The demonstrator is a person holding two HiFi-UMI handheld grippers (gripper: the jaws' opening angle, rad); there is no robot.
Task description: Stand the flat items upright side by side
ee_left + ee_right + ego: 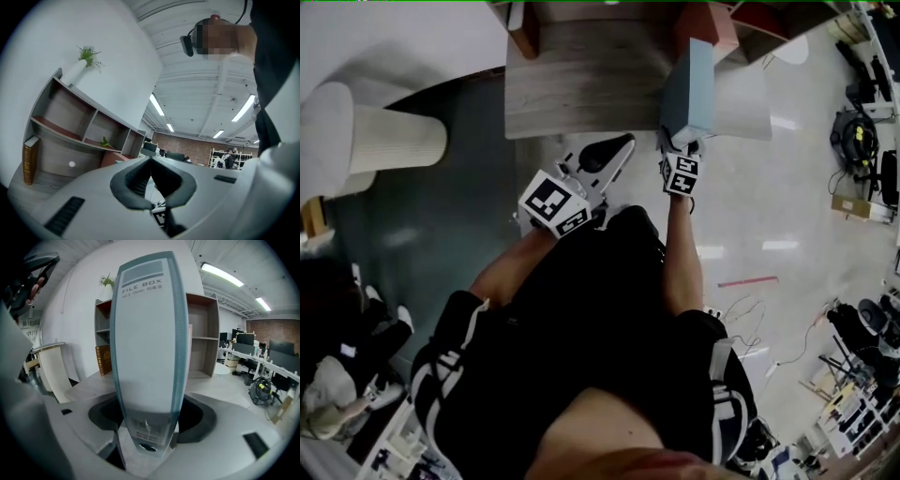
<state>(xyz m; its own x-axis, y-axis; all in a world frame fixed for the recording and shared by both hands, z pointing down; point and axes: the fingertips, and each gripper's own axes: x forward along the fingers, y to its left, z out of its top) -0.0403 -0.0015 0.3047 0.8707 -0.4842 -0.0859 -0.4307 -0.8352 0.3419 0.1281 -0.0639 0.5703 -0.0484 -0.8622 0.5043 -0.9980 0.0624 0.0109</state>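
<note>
Blue-grey file box (pixel 147 348): clamped in right gripper (pixel 147 434), near wooden table's (pixel 572 84) right edge; judged not yet placed.
Left gripper (pixel 152 185): closed, empty.

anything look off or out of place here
Nothing spilled or damaged. The file box stands upright in the right gripper's jaws, and the brown book stands straight in the shelf unit.

The left gripper (pixel 151 161) is holding its jaws pressed together with nothing between them, aiming beside a wooden shelf unit (pixel 84 126) where a brown book (pixel 30 159) is standing upright at the lower left end and a white vase (pixel 75 71) is sitting on top.
</note>
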